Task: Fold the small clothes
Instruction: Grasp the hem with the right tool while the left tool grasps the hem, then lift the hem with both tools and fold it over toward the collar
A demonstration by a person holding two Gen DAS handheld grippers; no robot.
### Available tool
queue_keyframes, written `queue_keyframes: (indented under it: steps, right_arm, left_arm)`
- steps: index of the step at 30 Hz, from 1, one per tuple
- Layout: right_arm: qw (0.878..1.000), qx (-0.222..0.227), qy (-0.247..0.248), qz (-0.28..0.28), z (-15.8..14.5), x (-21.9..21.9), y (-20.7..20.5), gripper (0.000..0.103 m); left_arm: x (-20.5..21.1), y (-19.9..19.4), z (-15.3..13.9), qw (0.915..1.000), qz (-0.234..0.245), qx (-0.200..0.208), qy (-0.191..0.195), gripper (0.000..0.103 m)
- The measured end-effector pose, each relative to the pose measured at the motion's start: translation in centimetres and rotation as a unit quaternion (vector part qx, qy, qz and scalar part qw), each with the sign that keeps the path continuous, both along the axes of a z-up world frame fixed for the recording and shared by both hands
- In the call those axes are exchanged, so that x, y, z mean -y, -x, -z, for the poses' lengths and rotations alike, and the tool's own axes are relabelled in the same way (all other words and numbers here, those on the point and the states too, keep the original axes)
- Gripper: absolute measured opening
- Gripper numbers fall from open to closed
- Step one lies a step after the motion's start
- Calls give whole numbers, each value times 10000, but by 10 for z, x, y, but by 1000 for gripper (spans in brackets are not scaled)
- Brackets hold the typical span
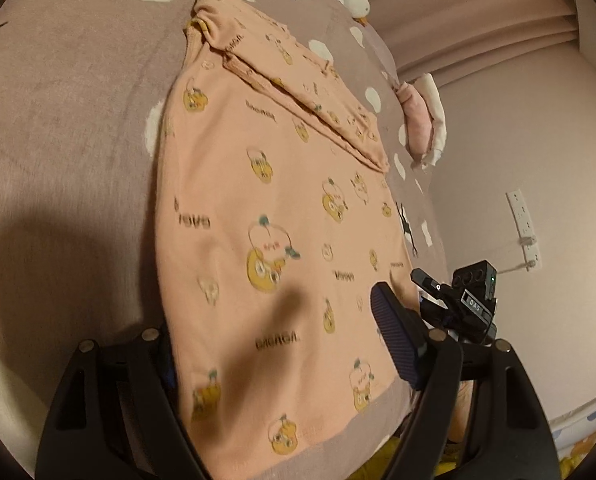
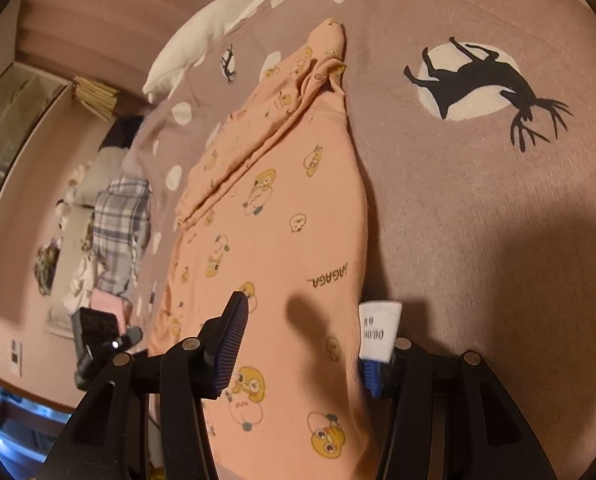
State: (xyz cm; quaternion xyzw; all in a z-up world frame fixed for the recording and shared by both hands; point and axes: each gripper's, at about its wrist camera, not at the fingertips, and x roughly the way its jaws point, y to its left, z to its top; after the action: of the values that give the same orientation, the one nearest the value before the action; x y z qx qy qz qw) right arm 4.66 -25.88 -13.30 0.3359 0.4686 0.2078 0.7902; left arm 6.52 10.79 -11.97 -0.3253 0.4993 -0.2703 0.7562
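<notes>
A small peach top point(image 1: 265, 200) with yellow cartoon prints lies flat on the mauve bedspread point(image 1: 65, 128), one sleeve folded across its upper part. My left gripper point(image 1: 277, 352) is open, its fingers standing either side of the near hem, the cloth between them. In the right wrist view the same top point(image 2: 273, 216) stretches away, and my right gripper point(image 2: 302, 352) is open astride its near end; a white size label point(image 2: 378, 332) sticks out by the right finger point(image 2: 372, 376). The other gripper's body point(image 1: 470, 300) shows at the right of the left wrist view.
The bedspread point(image 2: 478, 200) carries white spots and a black deer print point(image 2: 482, 76). A white pillow point(image 2: 201, 36) lies at the bed's far end. Pink and white clothes point(image 1: 422, 116) sit by the bed edge. A plaid garment point(image 2: 117, 224) and clutter lie beyond the bed's left side.
</notes>
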Motion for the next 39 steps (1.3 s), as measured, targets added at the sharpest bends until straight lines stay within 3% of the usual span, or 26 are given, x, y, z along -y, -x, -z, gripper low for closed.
queue_keyframes:
  steps: [7,11,13,18,20,24,26,30,39]
  right_arm:
    - [9996,-80,-174,-231,2,1,44,51]
    - [9993,-131,-232,-276,2,-2,51,51]
    - [9993,-139,-150,-307,2,-4,46,50]
    - [9991,-144,179,-349,4,-15,34,27]
    - [9988,-144,275,-382,5,-16,33,14]
    - [9988,26,213,-436,0,-16,40,8]
    - [9987,223,108,-452,-8,-18,42,7]
    - [9967,672,-158,-433,-29,-21,36,7]
    - [9878,1462,-230,-479,-78,-40,-9,7]
  left_arm:
    - [1,33,5,9995,284,-58,156,66]
    - [3,39,7,9994,306,-85,157,60]
    - [6,35,9,9994,295,-137,117,52]
    - [7,17,24,9986,123,-446,249,13]
    - [3,17,27,9981,37,-531,311,7]
    - [-1,24,22,9978,79,-470,452,6]
    - [-5,24,17,9967,67,-391,707,6]
    - [-9,17,-5,9947,4,-6,1023,6]
    - [-8,-22,-44,9886,-165,550,1390,6]
